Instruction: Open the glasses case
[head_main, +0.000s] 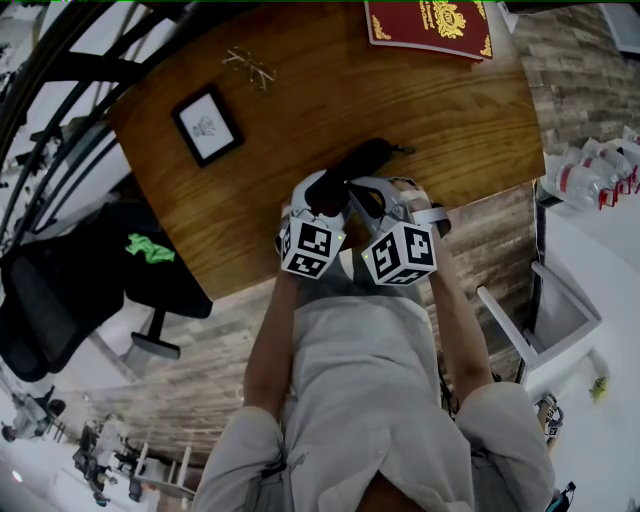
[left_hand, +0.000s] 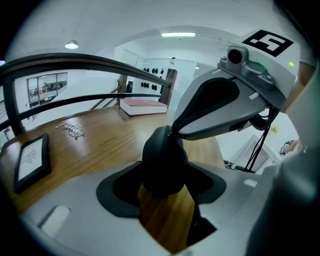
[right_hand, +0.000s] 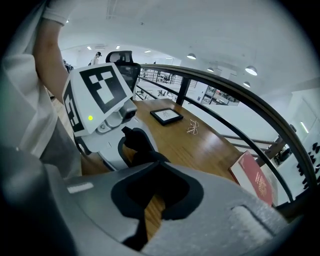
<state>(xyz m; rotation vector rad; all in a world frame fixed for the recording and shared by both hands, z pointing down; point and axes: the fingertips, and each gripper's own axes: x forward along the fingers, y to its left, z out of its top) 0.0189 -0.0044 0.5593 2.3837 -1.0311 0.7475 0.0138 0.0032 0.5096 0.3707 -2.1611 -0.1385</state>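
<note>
A black glasses case (head_main: 362, 162) lies closed on the wooden table (head_main: 450, 120), near its front edge. My left gripper (head_main: 322, 192) holds the case's near end. In the left gripper view the rounded case end (left_hand: 162, 160) fills the gap between the dark pads. My right gripper (head_main: 358, 190) is beside it with its jaws together. Its closed tip (left_hand: 174, 132) touches the top of the case near the seam. In the right gripper view the case (right_hand: 142, 150) sits just beyond the shut jaws, with the left gripper (right_hand: 125, 142) behind it. Whether the tip pinches the lid edge is hidden.
A framed picture (head_main: 207, 125), wire-frame glasses (head_main: 250, 68) and a red book (head_main: 430, 25) lie farther back on the table. A black office chair (head_main: 60, 290) stands at the left. At the right is a white table with bottles (head_main: 600, 170). A dark railing (right_hand: 240, 100) runs behind the table.
</note>
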